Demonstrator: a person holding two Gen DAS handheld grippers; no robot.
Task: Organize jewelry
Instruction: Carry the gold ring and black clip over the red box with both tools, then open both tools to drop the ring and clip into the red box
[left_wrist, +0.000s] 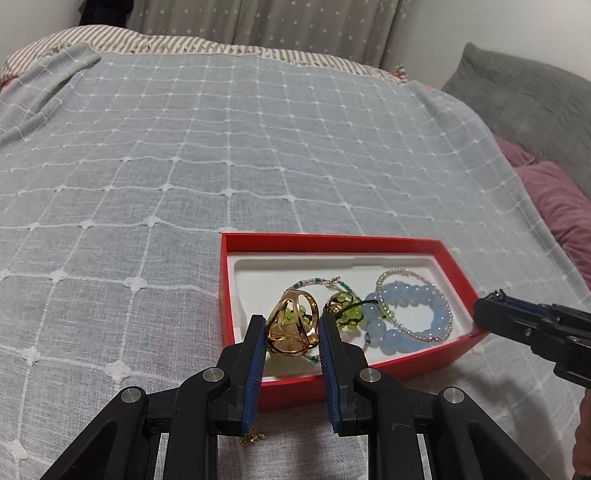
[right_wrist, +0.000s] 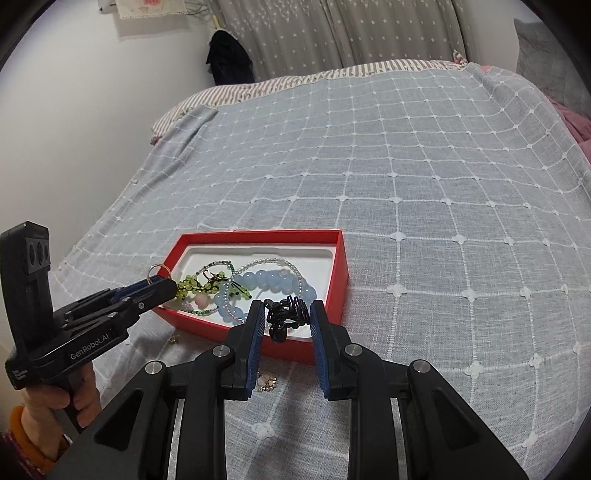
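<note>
A red box (left_wrist: 406, 242) with a white liner lies on the bed; it also shows in the right wrist view (right_wrist: 341, 266). Inside lie a blue bead bracelet (left_wrist: 413, 302), a pearl bracelet (left_wrist: 443, 295) and green bead jewelry (left_wrist: 351, 314). My left gripper (left_wrist: 292, 328) is shut on a gold openwork ring (left_wrist: 293, 325), held over the box's near left part; it shows from the side in the right wrist view (right_wrist: 162, 286). My right gripper (right_wrist: 288, 314) is shut on a black hair claw clip (right_wrist: 286, 315) above the box's near edge; its tip shows in the left wrist view (left_wrist: 495, 306).
The bed has a grey-blue checked cover (left_wrist: 221, 147). A small gold pearl-edged piece (right_wrist: 266, 381) and another small gold piece (right_wrist: 171, 339) lie on the cover in front of the box. Pink and grey pillows (left_wrist: 554, 206) lie at the right.
</note>
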